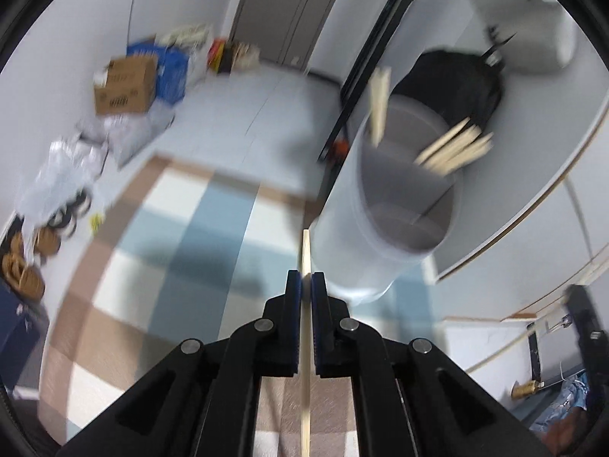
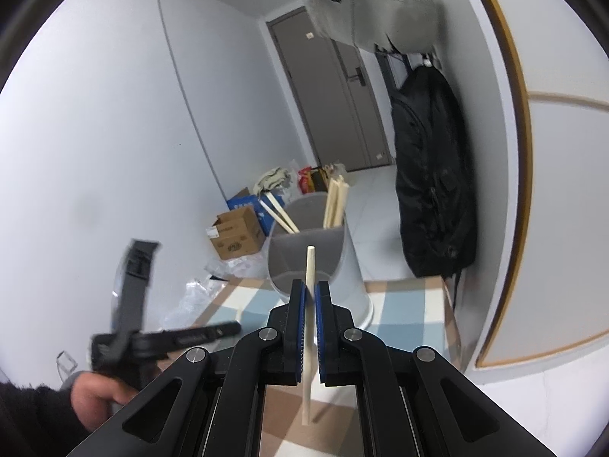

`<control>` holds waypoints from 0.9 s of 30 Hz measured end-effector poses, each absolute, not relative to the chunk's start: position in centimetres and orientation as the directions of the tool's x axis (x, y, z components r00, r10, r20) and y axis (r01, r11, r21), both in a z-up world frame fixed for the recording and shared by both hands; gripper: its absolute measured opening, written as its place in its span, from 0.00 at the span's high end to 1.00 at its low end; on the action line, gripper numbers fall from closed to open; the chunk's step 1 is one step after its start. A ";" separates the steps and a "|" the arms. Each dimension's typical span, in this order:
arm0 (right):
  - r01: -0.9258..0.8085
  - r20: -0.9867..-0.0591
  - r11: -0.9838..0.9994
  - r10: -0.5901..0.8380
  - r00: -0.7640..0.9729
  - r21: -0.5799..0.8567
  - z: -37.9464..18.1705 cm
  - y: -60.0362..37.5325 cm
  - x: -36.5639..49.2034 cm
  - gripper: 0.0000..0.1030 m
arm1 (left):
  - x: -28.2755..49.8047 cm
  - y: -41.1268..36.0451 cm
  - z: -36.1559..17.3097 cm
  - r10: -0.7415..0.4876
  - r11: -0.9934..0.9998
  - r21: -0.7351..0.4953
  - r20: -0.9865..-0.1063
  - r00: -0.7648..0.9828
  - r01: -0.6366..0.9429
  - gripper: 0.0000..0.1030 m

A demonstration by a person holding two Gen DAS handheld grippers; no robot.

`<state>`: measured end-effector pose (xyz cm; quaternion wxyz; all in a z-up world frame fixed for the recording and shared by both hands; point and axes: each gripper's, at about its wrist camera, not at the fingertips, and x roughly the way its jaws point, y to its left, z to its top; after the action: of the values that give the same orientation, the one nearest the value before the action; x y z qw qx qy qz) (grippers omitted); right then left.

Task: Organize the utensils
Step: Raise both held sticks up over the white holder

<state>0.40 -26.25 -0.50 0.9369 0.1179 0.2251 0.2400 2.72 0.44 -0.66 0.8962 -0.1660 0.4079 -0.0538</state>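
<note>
blurred: holder point(image 1: 384, 205) | cut off: chopstick point(image 1: 305, 400) lower end

Both views are evenly lit by soft, cool indoor light; its source is out of view, and there is no harsh glare. The left wrist view is smeared by motion blur: the grey holder point(image 1: 399, 198) and the cardboard box point(image 1: 125, 85) left of it lack crisp edges. The right wrist view is sharper, though the black handle left of the holder point(image 2: 308, 247) is blurred. Fisheye distortion bends walls near the dark corners.
</note>
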 end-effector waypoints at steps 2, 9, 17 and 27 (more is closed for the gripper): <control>-0.403 -0.357 0.853 0.508 0.784 0.331 0.1 -25.9 0.5 0.96 | 2.7 0.6 0.7 -0.247 0.937 -0.350 -0.678 0.692 -0.008 0.99; -0.427 -0.315 0.840 0.527 0.789 0.335 3.3 -25.0 1.2 0.96 | 2.6 1.0 5.6 -0.305 0.926 -0.363 -0.566 0.766 0.100 0.99; -0.448 -0.249 0.836 0.529 0.811 0.317 9.0 -24.8 4.3 0.96 | 5.6 1.6 11.1 -0.327 0.908 -0.389 -0.424 0.845 0.156 0.99; -0.444 -0.224 0.851 0.508 0.832 0.279 12.5 -24.6 10.3 0.96 | 11.8 1.1 12.6 -0.350 0.897 -0.386 -0.324 0.879 0.214 0.99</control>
<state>10.31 -24.55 12.51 0.9510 0.1081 0.1462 0.2502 11.75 1.14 12.60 0.9539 -0.1718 0.1967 -0.1478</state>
